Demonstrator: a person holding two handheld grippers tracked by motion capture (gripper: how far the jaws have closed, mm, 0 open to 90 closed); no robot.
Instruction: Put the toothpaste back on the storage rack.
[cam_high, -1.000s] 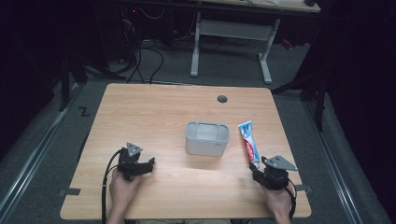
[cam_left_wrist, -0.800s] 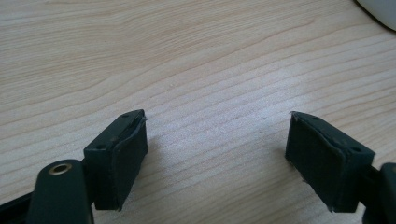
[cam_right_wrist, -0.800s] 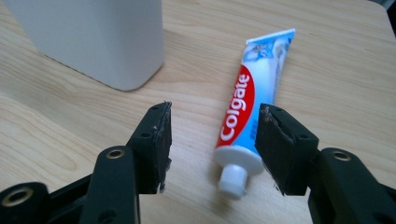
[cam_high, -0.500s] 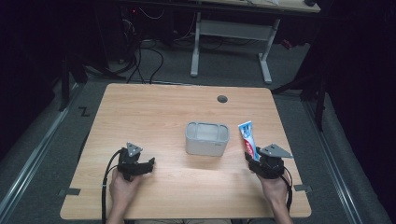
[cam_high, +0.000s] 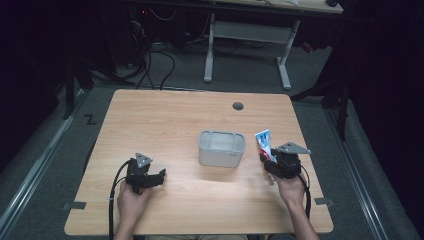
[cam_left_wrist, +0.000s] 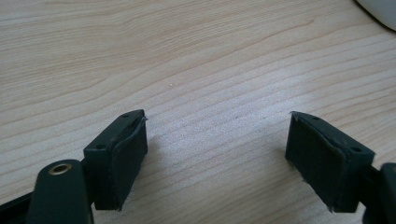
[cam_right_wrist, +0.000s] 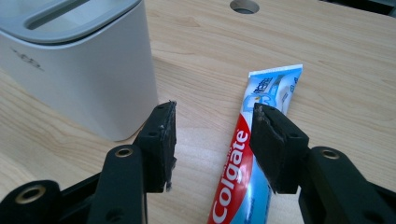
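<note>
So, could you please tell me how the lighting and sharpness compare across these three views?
High view: the table is lit while the surrounding floor falls into near-black, and detail is soft. Left gripper view: even light, crisp wood grain, with the left claw casting faint shadows. Right gripper view: the toothpaste tube reads sharply; the white container is bright but not blown out.

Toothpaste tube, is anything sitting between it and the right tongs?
Nothing visible. The right tongs hang open just over the toothpaste tube, which lies flat on the table. The white container stands off to one side, outside the gap.
</note>
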